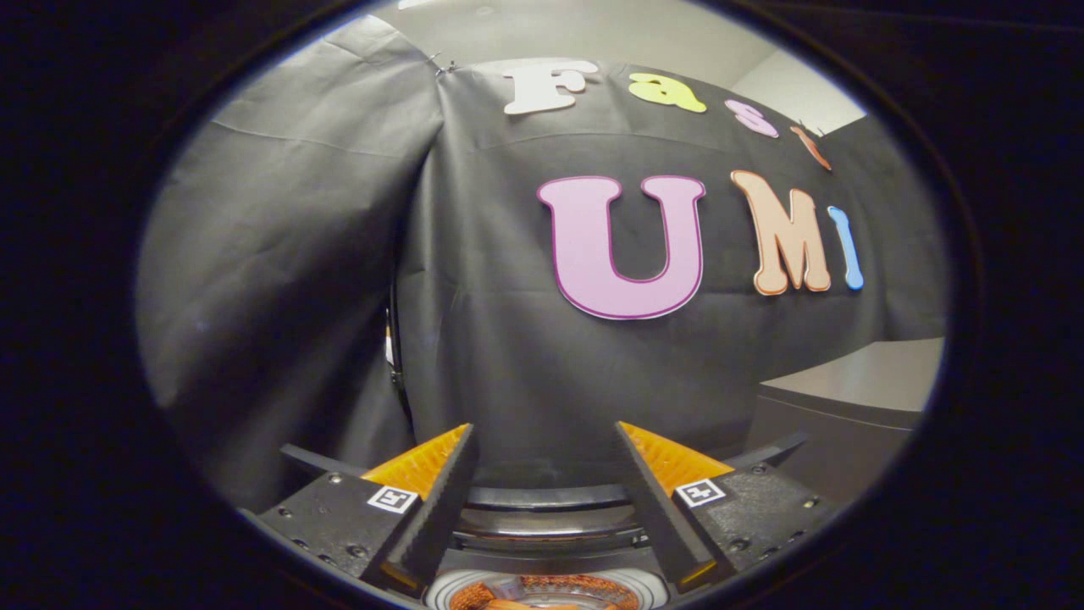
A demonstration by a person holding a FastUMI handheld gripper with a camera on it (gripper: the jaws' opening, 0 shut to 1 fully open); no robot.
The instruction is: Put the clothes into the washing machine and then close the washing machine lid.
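Gripper view: hand-held gripper (542, 440) fingers spread apart, empty, above upward-facing washing machine (542, 517) opening.

One hand-held gripper (542, 491) shows, with two fingers (440, 500) spread apart and nothing held between them. Each finger carries one small square marker tag, so two tags (392, 498) in all. One washing machine (542, 542) sits just below and between the fingers, with one round opening (542, 593) in which something orange lies; how many pieces of clothing that makes cannot be told. One dark curved lid edge (542, 496) runs across between the fingers. One grey surface (855, 381) lies beyond the right finger. One black cloth wall (339, 280) hangs ahead.
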